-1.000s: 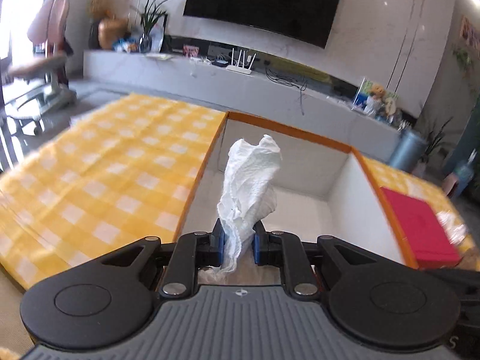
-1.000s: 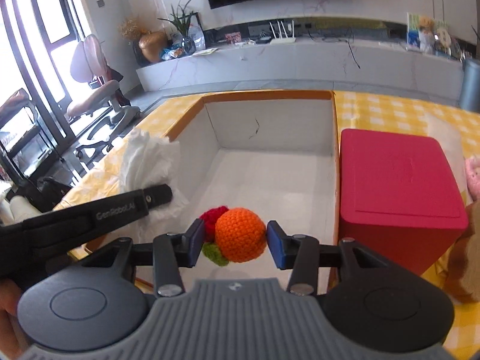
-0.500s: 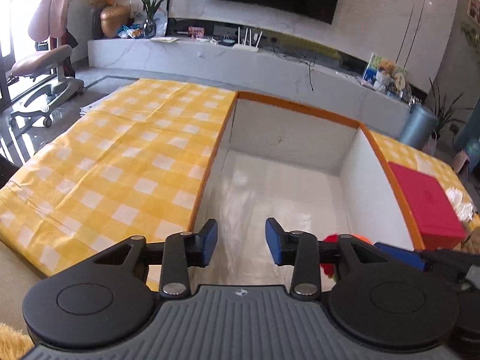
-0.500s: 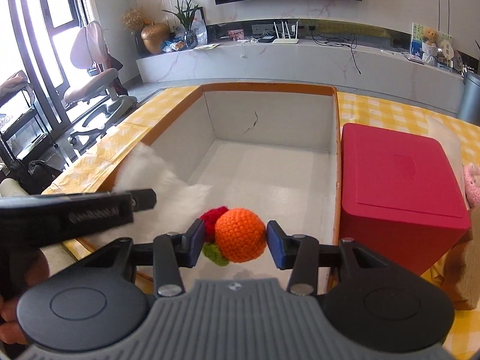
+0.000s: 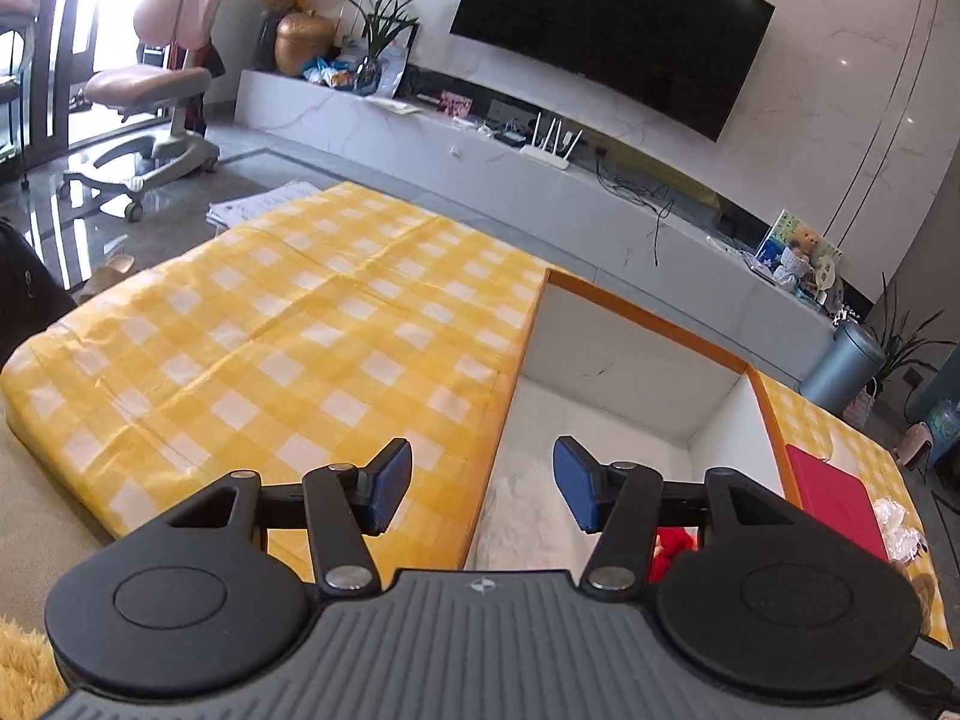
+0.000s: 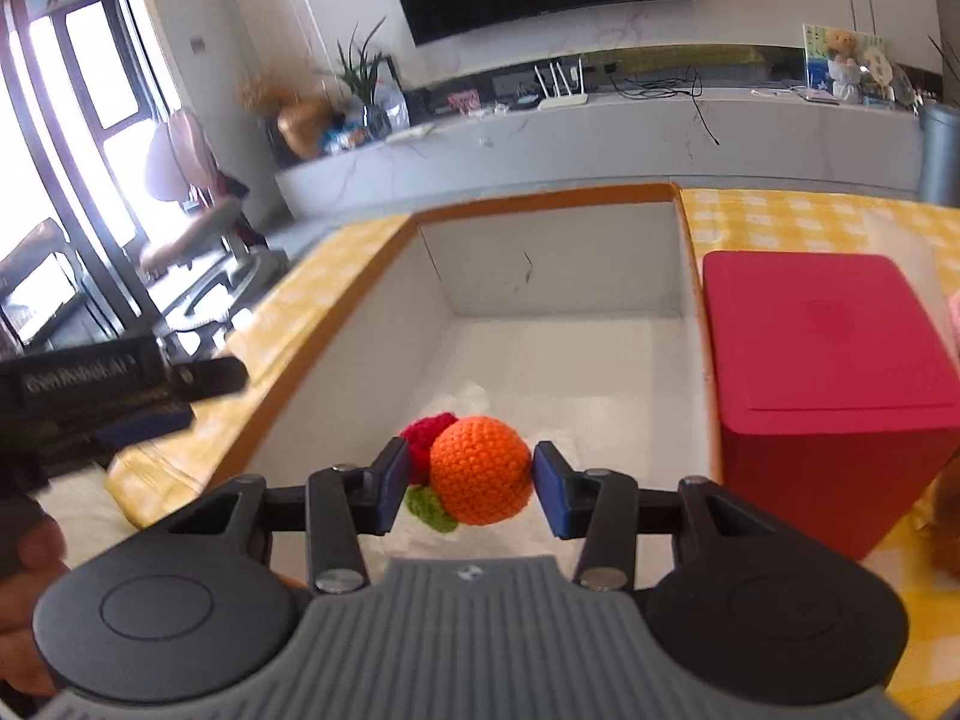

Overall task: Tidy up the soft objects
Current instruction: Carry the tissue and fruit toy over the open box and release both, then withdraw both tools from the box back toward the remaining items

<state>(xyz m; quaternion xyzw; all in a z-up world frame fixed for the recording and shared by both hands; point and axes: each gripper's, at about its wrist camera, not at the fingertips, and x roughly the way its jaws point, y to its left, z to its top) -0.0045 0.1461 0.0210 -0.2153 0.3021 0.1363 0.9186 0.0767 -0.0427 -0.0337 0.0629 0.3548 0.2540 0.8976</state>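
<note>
An orange-rimmed white box is sunk between yellow checked cloths. A crumpled white tissue lies on its floor. My left gripper hangs above the box's left rim; its jaws are opening and nothing is between them. My right gripper is shut on a crocheted orange ball with red and green knitted bits attached, held over the near end of the box. That red bit shows behind the left gripper's right arm. The left gripper's body shows at the left of the right wrist view.
A red lidded box stands just right of the white box. Yellow checked cloth covers the surface to the left. A pale crinkled item lies beyond the red box. A hand holds the left gripper.
The left gripper let go of the white tissue, which dropped into the box, then opened wider and drew back to the left over the cloth. The right gripper kept its hold on the orange ball.
</note>
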